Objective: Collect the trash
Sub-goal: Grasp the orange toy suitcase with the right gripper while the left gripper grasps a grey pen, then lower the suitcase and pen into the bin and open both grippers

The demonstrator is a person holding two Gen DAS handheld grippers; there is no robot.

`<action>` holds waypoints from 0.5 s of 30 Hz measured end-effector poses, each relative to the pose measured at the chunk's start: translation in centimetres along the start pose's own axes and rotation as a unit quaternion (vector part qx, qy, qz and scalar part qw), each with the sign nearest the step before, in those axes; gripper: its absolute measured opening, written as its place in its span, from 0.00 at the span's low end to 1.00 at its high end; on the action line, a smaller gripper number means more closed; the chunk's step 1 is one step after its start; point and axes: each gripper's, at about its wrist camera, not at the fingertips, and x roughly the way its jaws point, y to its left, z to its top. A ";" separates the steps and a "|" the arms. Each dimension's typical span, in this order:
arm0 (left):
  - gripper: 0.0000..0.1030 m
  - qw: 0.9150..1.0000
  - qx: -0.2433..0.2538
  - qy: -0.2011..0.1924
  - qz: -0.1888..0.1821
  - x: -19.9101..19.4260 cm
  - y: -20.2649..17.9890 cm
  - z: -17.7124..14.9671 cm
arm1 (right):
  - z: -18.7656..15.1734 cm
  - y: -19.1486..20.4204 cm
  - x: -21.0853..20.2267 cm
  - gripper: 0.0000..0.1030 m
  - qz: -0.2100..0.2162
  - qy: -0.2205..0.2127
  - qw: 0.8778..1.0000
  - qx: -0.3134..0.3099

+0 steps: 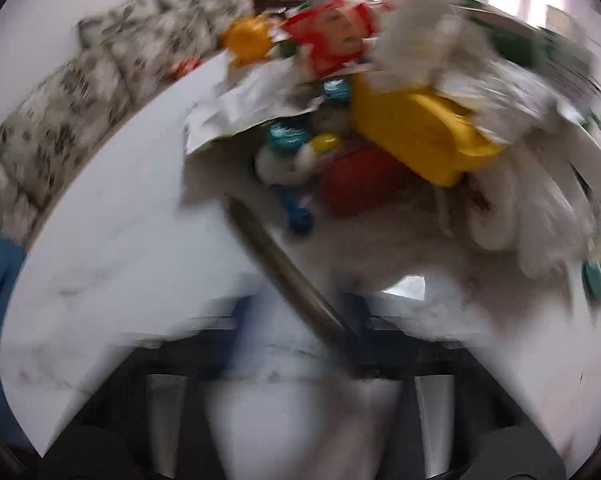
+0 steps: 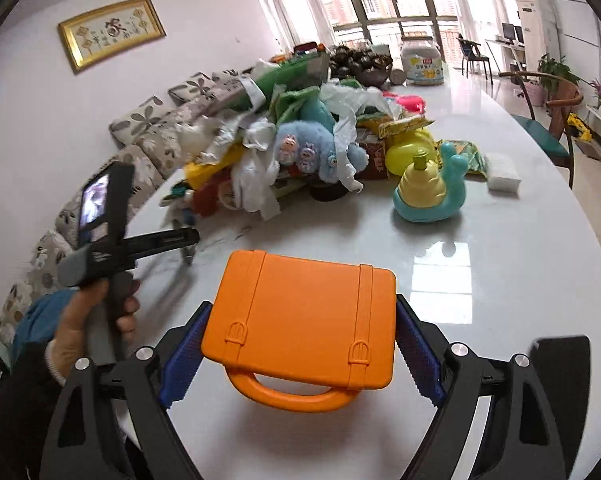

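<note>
Clamped between the blue pads of your right hand-held gripper (image 2: 300,354) is the orange toy case (image 2: 300,320), lid shut, handle toward you, long side across the jaws; what it holds you cannot see. Your left hand-held gripper (image 2: 186,240) sits nearer the trash heap (image 2: 300,148), which lies ahead and slightly right of it on the desk (image 2: 480,260), with a dark rod (image 1: 284,272) slanting from its jaws toward the pile. Motion blur hides whether its jaws grip the rod, so that stays unknown.
</note>
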 end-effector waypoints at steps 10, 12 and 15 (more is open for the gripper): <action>0.10 0.984 0.090 -0.056 -0.144 -9.6 5.4 -10.4 | -3.5 4.7 -4.4 0.82 0.065 -0.019 0.997 -0.039; 0.10 0.977 0.127 -0.076 -0.156 -12.6 6.3 -13.8 | -5.4 6.5 -5.6 0.82 0.085 -0.010 0.995 -0.056; 0.10 0.967 0.159 -0.083 -0.182 -16.1 8.2 -18.7 | -9.1 9.1 -7.4 0.82 0.131 0.021 0.988 -0.077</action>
